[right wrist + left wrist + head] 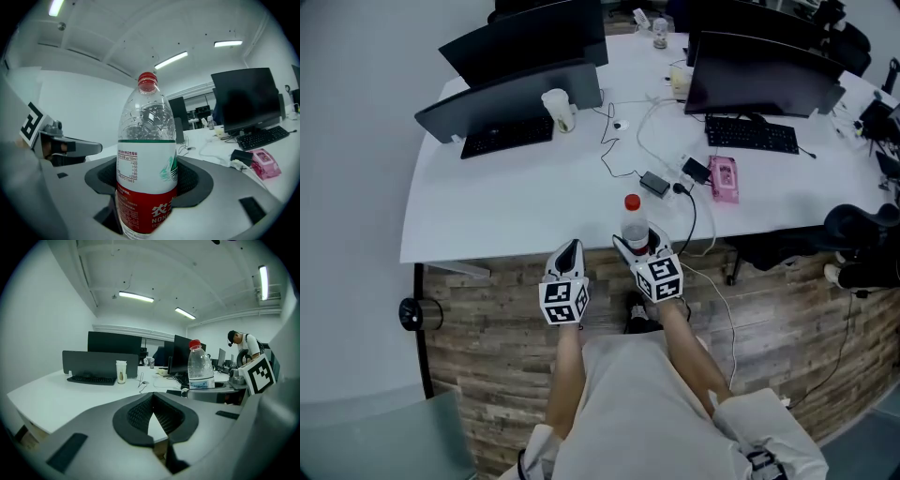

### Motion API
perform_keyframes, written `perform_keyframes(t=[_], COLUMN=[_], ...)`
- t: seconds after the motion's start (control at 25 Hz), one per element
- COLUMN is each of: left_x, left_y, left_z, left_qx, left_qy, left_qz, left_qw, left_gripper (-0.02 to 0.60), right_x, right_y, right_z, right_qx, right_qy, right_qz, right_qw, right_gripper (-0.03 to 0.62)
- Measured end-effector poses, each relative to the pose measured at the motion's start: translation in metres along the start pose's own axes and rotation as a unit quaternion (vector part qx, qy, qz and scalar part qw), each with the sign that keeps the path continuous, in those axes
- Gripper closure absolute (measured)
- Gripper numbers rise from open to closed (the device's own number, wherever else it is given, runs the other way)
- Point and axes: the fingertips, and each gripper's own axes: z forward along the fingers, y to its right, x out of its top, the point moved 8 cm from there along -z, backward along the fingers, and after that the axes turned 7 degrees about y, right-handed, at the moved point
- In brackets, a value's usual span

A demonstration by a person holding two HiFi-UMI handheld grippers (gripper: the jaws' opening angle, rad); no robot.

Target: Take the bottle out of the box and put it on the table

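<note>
Your right hand-held gripper point(147, 180) is clamped on the labelled lower body of the bottle point(146, 154), holding it upright at the near edge of the worktop point(516, 202). Your left hand-held gripper point(153, 416) sits just beside it, jaws closed together on nothing. The thin clear plastic looks light and perhaps near empty, though the label hides the level, so expect the wall to dent and the glossy label to slip under a hard squeeze; that low label band is the sensible place to hold.
</note>
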Motion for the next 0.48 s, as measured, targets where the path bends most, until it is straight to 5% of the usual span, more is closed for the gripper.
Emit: perform_keyframes(t=[0.48], left_x=[0.048], left_y=[-0.068], left_z=[0.136], left_qx=[-0.017], left_qy=[0.011], left_qz=[-0.003], left_qw=[0.9998], left_gripper=[0.568], right_x=[-0.003], right_y=[0.007], right_z=[0.128], right_qx=[0.155], right_qy=[-0.019], right_qz=[-0.067], right_qw=[0.985], right_gripper=[0.283])
